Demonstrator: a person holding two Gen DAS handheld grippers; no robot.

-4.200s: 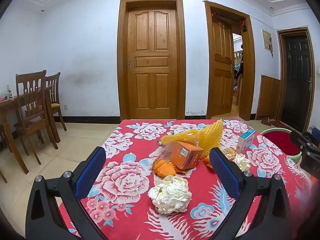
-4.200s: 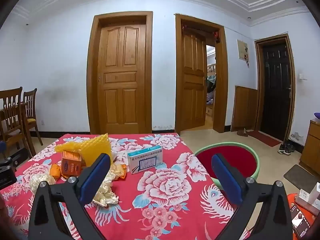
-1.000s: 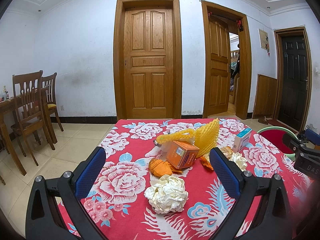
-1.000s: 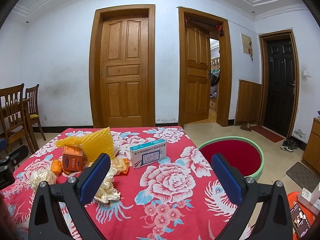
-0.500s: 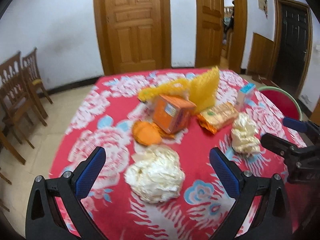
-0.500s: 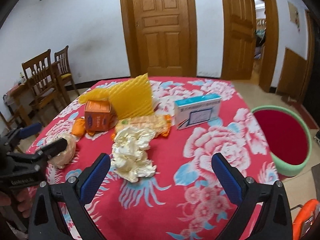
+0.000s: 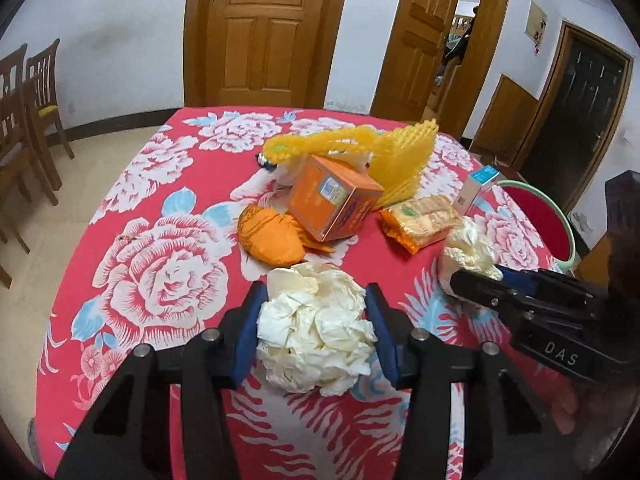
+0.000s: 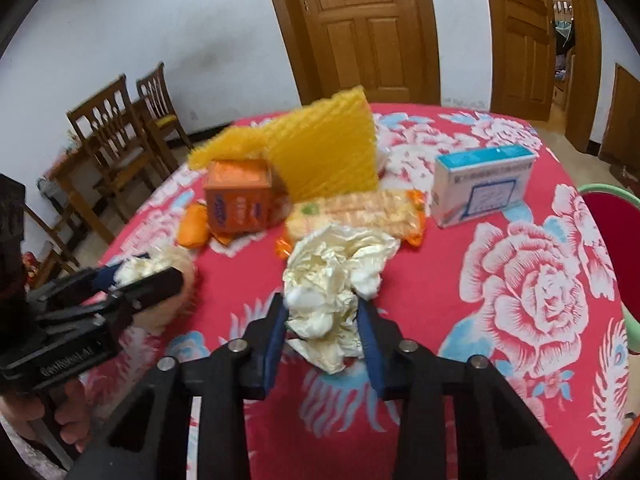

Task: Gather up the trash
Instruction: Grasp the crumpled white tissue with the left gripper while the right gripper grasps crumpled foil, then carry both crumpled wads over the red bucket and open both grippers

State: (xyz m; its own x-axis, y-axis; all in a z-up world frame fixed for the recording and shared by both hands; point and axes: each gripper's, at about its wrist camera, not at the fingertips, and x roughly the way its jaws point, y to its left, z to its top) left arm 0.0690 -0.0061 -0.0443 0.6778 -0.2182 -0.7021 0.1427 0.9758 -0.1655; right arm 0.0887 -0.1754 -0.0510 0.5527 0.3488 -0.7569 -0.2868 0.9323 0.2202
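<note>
Room: wood doors, white walls, and a table [image 7: 132,208] in a red rose cloth where all my trash sits.
Left gripper [image 7: 314,322]: jaws closing around the near paper wad [image 7: 316,328]; blue pads look like they're touching its sides, so I'd call it gripped, though it's squishy enough that I can't swear how firm.
Right gripper [image 8: 323,320]: jaws also closing, narrower, pinching the second paper wad [image 8: 336,276] at its near end. This view is a bit smeared, so take "pinching" loosely.
Cross-check: from the left wrist view the right gripper [image 7: 486,280] is at that second wad [image 7: 470,250].
Just past the wads: orange crumpled wrapper [image 7: 272,236], orange box [image 7: 334,202], biscuit packet [image 7: 424,216], untouched.
Further back: yellow foam mesh [image 8: 324,152] propped up, blue-white medicine box [image 8: 484,186] to the right.
Bin: red basin with green rim [image 8: 600,190] off the table's right edge, where I reckon everything goes.
How I'd do it: finish the squeeze before lifting, go straight up so loose tails don't drag the packet, and carry the right wad over first since it's closer to the basin.
</note>
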